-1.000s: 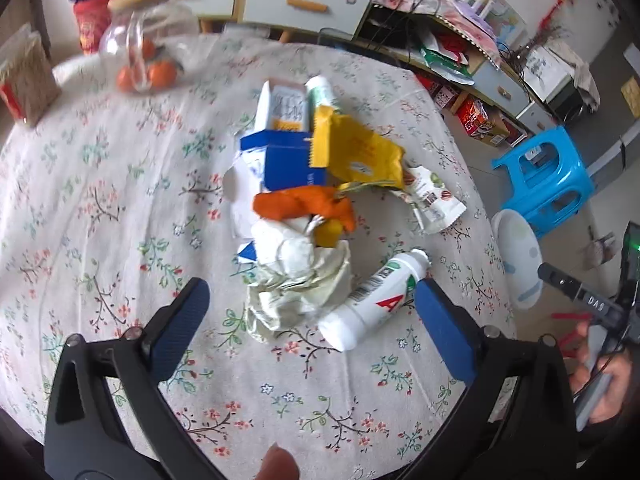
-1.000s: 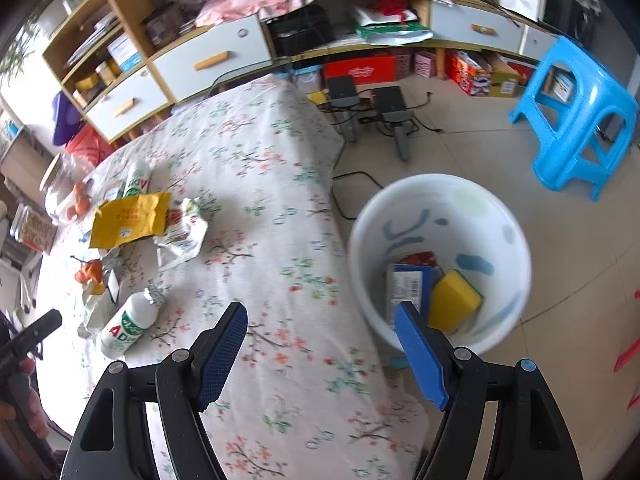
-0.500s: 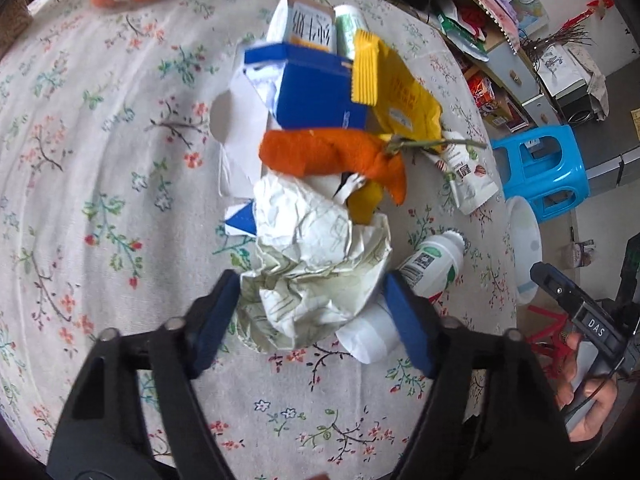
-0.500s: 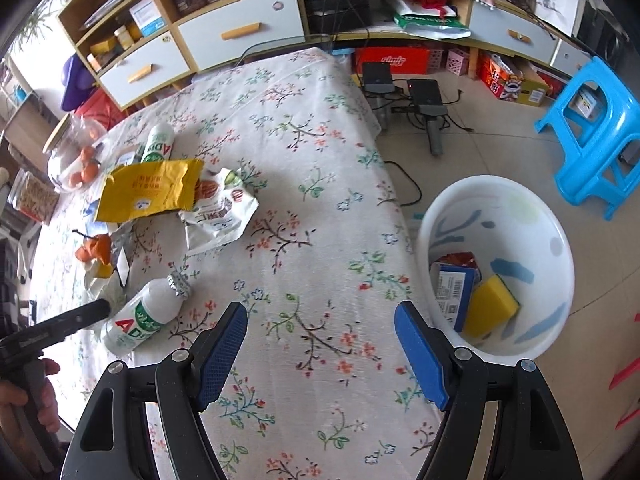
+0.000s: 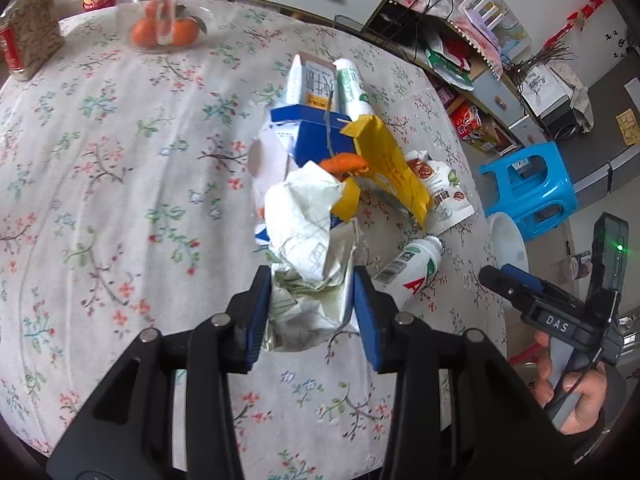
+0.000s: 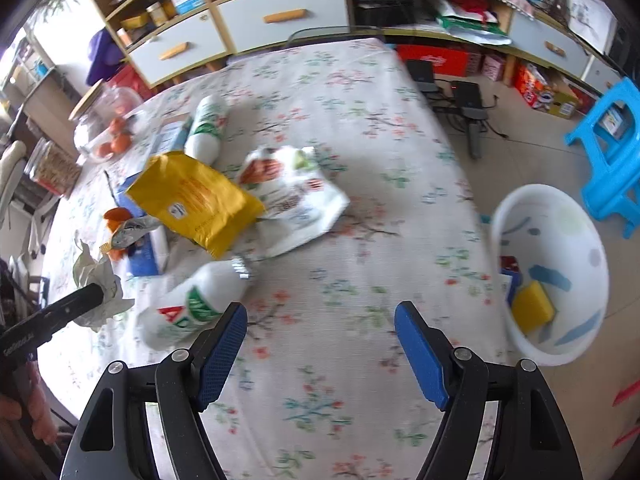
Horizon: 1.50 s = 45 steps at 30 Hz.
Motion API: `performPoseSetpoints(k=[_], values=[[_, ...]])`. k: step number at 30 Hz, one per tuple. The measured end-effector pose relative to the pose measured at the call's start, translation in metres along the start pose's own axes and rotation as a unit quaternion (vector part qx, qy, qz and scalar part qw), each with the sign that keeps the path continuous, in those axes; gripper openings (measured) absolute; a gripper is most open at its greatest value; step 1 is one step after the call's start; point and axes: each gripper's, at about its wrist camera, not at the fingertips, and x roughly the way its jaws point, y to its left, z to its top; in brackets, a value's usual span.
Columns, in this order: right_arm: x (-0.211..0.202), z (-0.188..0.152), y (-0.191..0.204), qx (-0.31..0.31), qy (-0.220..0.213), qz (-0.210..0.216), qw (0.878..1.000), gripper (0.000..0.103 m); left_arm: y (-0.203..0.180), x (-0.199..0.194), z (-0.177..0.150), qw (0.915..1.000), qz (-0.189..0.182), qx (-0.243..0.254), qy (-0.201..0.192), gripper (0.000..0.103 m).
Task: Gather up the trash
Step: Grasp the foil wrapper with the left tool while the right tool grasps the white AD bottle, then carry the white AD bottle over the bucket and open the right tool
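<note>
Left wrist view: the left gripper (image 5: pixel 312 308) points down at the bench (image 5: pixel 100 184), its blue fingers (image 5: pixel 260 312) having just been closing — the pads now press both sides of the crumpled paper wad (image 5: pixel 308 248).
Paper wad: at the near end of the trash pile, lower folds squeezed between the pads, upper part bulging above them.
Trash pile: behind the wad lie an orange peel (image 5: pixel 344 163), a yellow pouch (image 5: pixel 394 170), a blue carton (image 5: pixel 316 136) and a white snack bag (image 5: pixel 442 192), all touching or overlapping.
White bottle: the white bottle (image 5: pixel 408 272) lies on its side just beside the left gripper's right finger, cap end toward the yellow pouch.
Right wrist view: the right gripper (image 6: pixel 320 344) hovers over bare flowered cloth, fingers (image 6: pixel 420 354) wide apart with nothing between them — the same bottle lies near its left finger.
Bin: a white bin (image 6: pixel 592 264) stands on the floor beside the bench edge, with a yellow sponge (image 6: pixel 532 312) and a packet inside.
Far end: a glass jar of oranges (image 5: pixel 168 20) stands well apart from the pile.
Floor: a blue stool (image 6: pixel 612 144) stands near the bin.
</note>
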Motion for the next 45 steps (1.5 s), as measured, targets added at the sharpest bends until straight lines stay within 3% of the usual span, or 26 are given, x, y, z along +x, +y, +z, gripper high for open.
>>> performPoseSetpoints(k=[14, 26, 33, 40, 43, 45], values=[[0.034, 0.003, 0.066, -0.009, 0.033, 0.048, 0.998, 0.078, 0.036, -0.027, -0.016, 0.9995, 0.013, -0.022, -0.02, 0.042], [0.064, -0.005, 0.097, -0.028, 0.055, 0.04, 0.997, 0.078, 0.048, -0.037, -0.02, 0.9993, 0.025, -0.014, -0.026, 0.042], [0.058, -0.018, 0.092, -0.046, 0.052, 0.032, 0.997, 0.078, 0.046, -0.034, -0.022, 0.9994, 0.028, -0.007, -0.018, 0.042], [0.045, -0.026, 0.061, -0.038, 0.048, 0.02, 0.998, 0.077, 0.031, -0.028, -0.022, 0.9994, 0.029, 0.01, -0.014, 0.042], [0.04, -0.027, 0.052, -0.034, 0.045, 0.019, 0.998, 0.065, 0.025, -0.025, -0.022, 0.9994, 0.029, 0.016, -0.013, 0.042], [0.036, -0.029, 0.044, -0.033, 0.048, 0.026, 0.998, 0.047, 0.02, -0.023, -0.021, 0.9993, 0.029, 0.021, -0.012, 0.042]])
